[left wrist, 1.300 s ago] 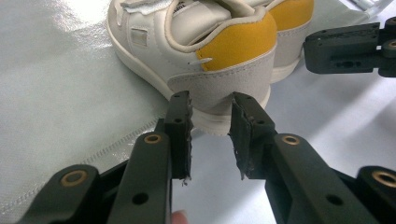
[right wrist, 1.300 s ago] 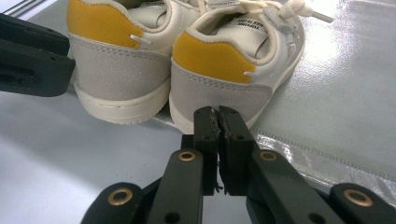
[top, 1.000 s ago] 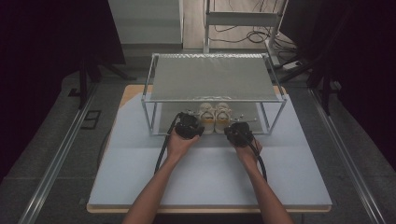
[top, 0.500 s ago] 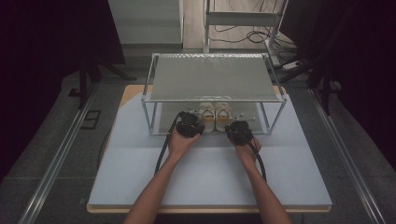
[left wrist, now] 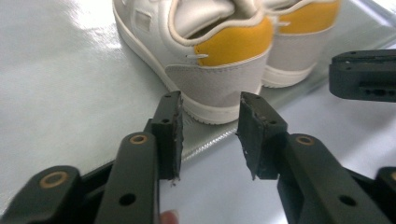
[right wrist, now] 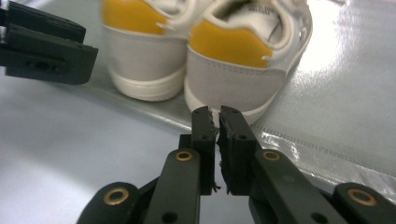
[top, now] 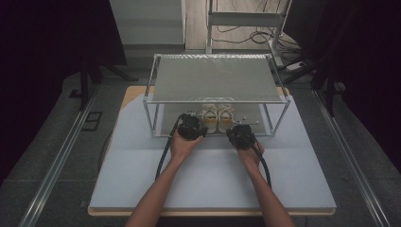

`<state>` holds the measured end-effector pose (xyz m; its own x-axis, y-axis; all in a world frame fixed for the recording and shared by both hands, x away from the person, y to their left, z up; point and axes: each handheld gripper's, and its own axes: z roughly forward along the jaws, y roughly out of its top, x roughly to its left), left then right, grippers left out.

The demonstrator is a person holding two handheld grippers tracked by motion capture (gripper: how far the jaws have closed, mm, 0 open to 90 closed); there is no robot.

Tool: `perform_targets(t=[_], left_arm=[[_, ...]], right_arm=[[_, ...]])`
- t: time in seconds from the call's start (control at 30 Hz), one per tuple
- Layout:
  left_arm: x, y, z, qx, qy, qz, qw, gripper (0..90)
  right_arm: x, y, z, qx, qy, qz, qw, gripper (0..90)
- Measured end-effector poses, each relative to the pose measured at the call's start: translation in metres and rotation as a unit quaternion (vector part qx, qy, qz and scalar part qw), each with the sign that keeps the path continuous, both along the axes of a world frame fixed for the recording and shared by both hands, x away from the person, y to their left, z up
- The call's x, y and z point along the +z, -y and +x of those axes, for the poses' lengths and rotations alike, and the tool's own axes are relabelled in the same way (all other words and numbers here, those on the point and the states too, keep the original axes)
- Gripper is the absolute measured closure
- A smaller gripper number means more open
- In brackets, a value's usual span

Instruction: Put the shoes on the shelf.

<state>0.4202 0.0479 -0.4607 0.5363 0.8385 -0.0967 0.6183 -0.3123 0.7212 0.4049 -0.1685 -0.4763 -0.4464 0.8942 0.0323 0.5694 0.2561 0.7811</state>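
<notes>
A pair of white sneakers [top: 216,118] with yellow heel tabs stands on the lower shelf of a metal rack [top: 215,78], heels toward me. My left gripper [top: 191,126] sits just short of the left shoe's heel [left wrist: 219,70]. Its jaws [left wrist: 210,100] have just been opening and stand apart with nothing between them. My right gripper [top: 241,135] points at the right shoe's heel [right wrist: 238,70]. In its own view the right gripper [right wrist: 217,112] is shut with nothing held, a little short of the sole.
The rack's silver lower shelf [left wrist: 56,93] ends in a front edge just ahead of both grippers, and its top shelf overhangs the shoes. The pale table top [top: 213,175] stretches toward me. Dark floor and cables surround the table.
</notes>
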Motion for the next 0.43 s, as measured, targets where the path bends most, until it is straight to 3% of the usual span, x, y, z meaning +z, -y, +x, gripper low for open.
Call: perform_targets(t=[0.1,0.2,0.33,0.43], left_arm=[[0.004,-0.006,-0.016,-0.008,-0.01,-0.035,0.9993,57.6],[0.007,-0.016,-0.033,-0.029,-0.006,-0.048,0.9984,53.1],[0.007,-0.035,-0.061,-0.052,0.005,-0.062,0.9967,43.5],[0.004,-0.049,-0.077,-0.061,0.008,-0.068,0.9958,39.7]], right_arm=[[0.008,0.006,-0.014,0.02,0.017,0.014,0.9996,80.5],[0.013,0.014,-0.031,0.042,0.026,0.038,0.998,73.9],[0.017,0.025,-0.056,0.066,0.042,0.053,0.9955,48.1],[0.017,0.035,-0.074,0.077,0.05,0.065,0.9936,41.0]])
